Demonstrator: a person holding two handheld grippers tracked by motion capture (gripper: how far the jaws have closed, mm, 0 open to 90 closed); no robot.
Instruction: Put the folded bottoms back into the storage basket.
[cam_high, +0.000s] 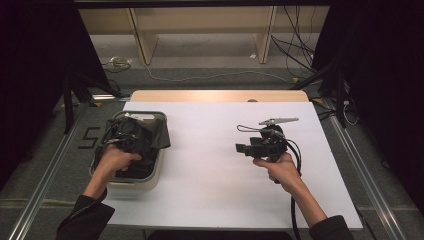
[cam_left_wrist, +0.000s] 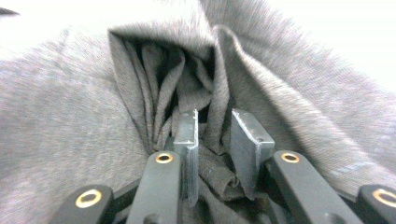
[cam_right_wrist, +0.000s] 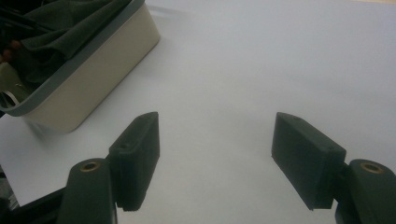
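A dark grey cloth lies bunched in a cream bin with a grey rim at the table's left. My left gripper hangs over the bin, pointing down into it. In the left gripper view its jaws stand a little apart, with a fold of the cloth lying loose between them and the pads not pressing on it. My right gripper is held above the white table top, right of centre. It is open, nothing between its fingers. The bin and cloth lie off to its left.
The white sheet covers most of the table, with a strip of bare wood at the far edge. Dark stands and cables lie on the floor beyond the table. A cable trails from my right gripper toward the near edge.
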